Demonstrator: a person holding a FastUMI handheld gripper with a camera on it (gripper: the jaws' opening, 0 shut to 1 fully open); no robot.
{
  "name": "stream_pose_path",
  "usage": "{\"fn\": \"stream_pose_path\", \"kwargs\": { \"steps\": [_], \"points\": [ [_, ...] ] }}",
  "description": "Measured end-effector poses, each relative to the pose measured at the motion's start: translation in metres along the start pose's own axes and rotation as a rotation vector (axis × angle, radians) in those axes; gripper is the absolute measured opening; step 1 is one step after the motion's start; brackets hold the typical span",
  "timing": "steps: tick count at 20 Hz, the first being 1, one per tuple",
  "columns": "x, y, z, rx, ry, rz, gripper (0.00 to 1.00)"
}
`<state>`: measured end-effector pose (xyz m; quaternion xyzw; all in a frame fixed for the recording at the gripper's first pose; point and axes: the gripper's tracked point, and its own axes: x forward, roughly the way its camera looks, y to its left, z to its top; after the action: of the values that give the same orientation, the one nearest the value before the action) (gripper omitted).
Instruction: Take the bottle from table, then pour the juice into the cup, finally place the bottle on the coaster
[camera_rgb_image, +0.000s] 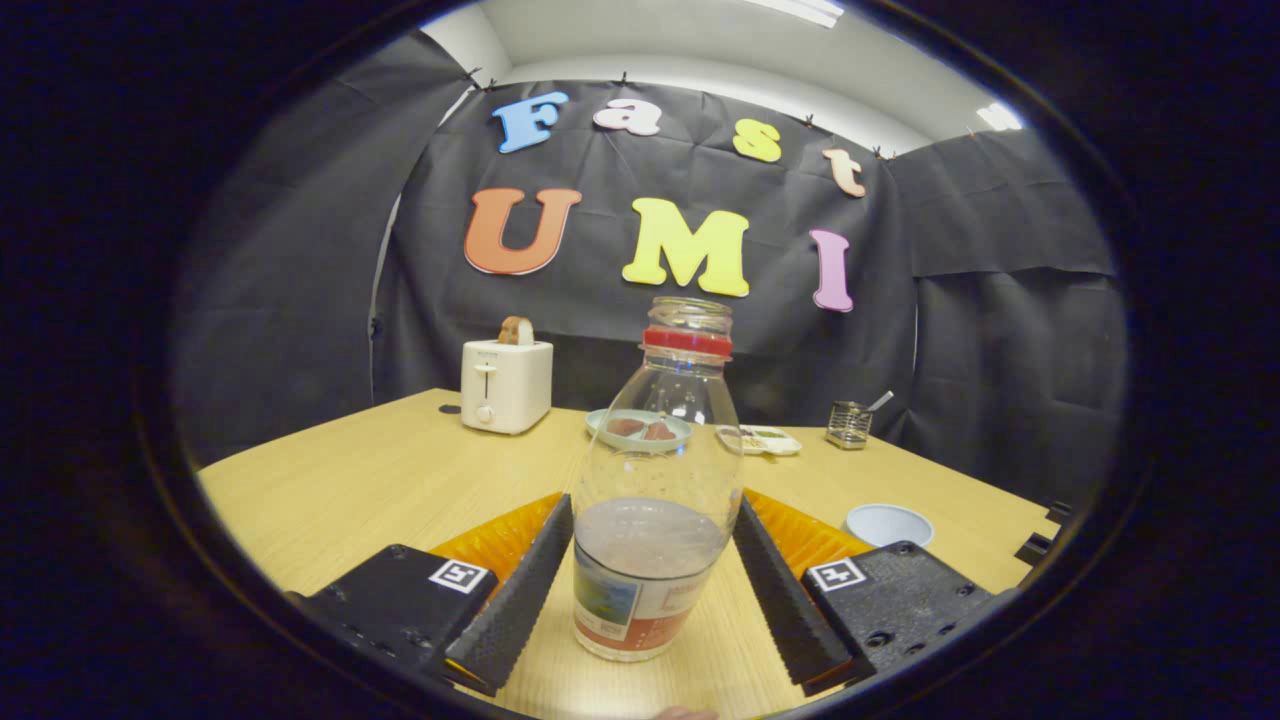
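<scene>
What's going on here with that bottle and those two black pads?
A person is working a hand-held gripper, and its two ridged fingers sit on either side of a clear, capless bottle standing on the wooden table. The pads look to be at the bottle's sides; whether they press it is hard to tell. The bottle is partly full. A pale blue cup waits just beyond the right finger. Farther back stand a toaster and a plate.

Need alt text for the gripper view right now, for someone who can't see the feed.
An open-topped clear bottle with some liquid in it stands on the wooden table between the tool's two ridged fingers, which flank it closely. A pale blue cup sits beyond the right finger; a white toaster and a plate stand farther back.
</scene>
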<state>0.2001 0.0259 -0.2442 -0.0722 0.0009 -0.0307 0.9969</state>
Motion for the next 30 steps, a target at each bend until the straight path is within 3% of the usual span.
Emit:
{"fn": "stream_pose_path", "kwargs": {
  "steps": [1, 3, 16, 22, 30],
  "points": [
    [0.002, 0.003, 0.002, -0.008, 0.007, 0.02, 0.85],
    [-0.001, -0.004, 0.017, -0.002, -0.008, 0.019, 0.81],
    [-0.03, -0.038, 0.068, 0.329, -0.046, 0.029, 0.8],
    [-0.024, -0.042, 0.066, 0.569, -0.002, 0.11, 0.8],
    [-0.009, -0.062, 0.041, 0.82, 0.038, 0.119, 0.8]
  ]
}}
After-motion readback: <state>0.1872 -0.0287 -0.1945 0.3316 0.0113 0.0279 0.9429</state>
